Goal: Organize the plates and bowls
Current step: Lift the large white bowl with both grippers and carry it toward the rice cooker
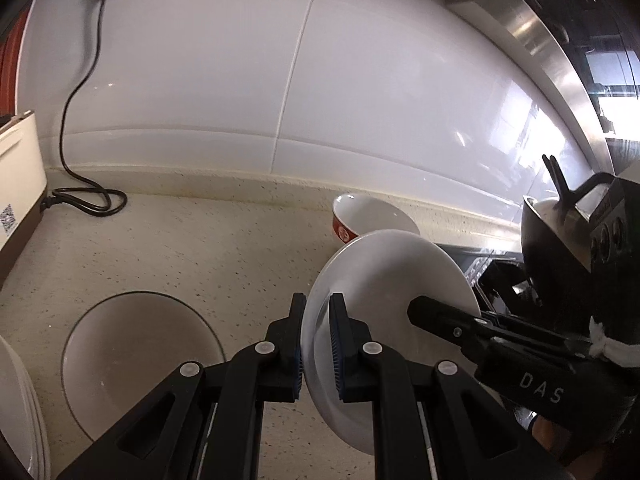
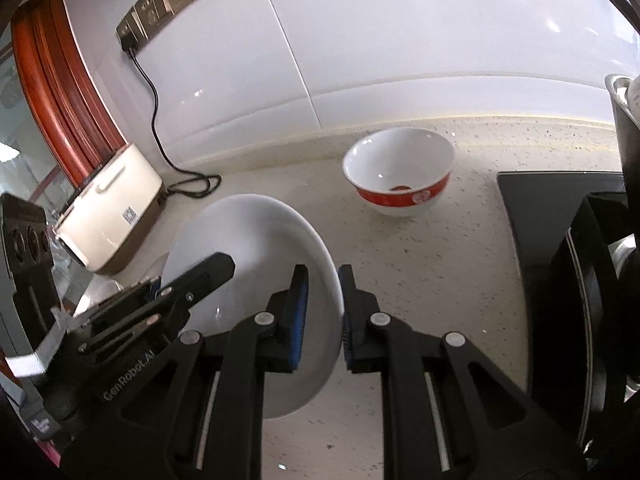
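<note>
Midway through a kitchen tidy-up, a white plate point(image 1: 384, 280) hangs tilted on edge above the speckled worktop point(image 1: 168, 248), pinched from both sides. Seen from the left wrist, the left hand-held gripper point(image 1: 318, 344) has its two blue-padded fingers closed down to a narrow gap over the plate's near rim, at about 6 o'clock on the disc. The right hand-held gripper point(image 2: 322, 320) straddles the opposite rim, one pad pressed to the plate's face and the other just beside its back; whether that second pad truly touches cannot be told, though the hold looks firm.

Sorting appears only partly done. A stack of white plates point(image 1: 18, 412) shows at 8 o'clock in the left view, by the frame's edge, with a clear glass plate point(image 1: 136, 364) lying flat just beside it. A red-banded bowl point(image 2: 400, 168) sits upright and alone at 1 o'clock in the right view, near the tiled wall and well apart from the stack. A black power cord point(image 1: 86, 200) coils at 10 o'clock beside a cream appliance point(image 2: 108, 216), and a dark hob point(image 2: 556, 216) borders the worktop at 3 o'clock.

By the look of things, the held plate has yet to be set down, probably on the stack, and the bowl has yet to be placed.
</note>
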`<state>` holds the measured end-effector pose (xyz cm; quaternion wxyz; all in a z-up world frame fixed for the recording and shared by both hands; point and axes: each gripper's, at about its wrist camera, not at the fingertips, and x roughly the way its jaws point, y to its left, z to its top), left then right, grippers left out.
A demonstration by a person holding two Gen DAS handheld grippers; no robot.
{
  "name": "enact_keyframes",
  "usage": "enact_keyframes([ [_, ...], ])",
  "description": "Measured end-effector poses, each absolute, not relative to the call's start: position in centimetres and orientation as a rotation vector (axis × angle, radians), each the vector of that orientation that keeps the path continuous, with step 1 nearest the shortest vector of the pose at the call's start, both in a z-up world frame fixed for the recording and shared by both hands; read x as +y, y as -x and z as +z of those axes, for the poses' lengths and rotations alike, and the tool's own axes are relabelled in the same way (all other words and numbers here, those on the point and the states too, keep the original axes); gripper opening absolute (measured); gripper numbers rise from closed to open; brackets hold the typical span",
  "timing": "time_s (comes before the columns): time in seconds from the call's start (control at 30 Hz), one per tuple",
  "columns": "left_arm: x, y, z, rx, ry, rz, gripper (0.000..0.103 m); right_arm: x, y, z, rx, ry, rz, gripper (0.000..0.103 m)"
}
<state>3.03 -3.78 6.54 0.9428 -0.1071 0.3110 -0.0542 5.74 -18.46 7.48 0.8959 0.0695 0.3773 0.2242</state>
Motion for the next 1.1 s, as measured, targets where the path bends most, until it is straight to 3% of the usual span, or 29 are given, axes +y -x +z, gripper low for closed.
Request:
enact_keyframes([
  [0.57,1.1,-0.2,8.5,0.525,0.265,0.007,0.014,-13.2,-3.6,8.9,0.632,-0.197,0.536,0.018],
  [0.9,5.2,1.0,8.5,0.499,0.357,0.079,0.028,-8.8,-1.5,8.1,0.579,-0.164,0.555,0.018],
  [1.1,6.2,0.8,7.8,0.535,0.373,0.121,0.029,-7.6,-1.9,6.7,0.632,-0.174,0.564,0.018],
])
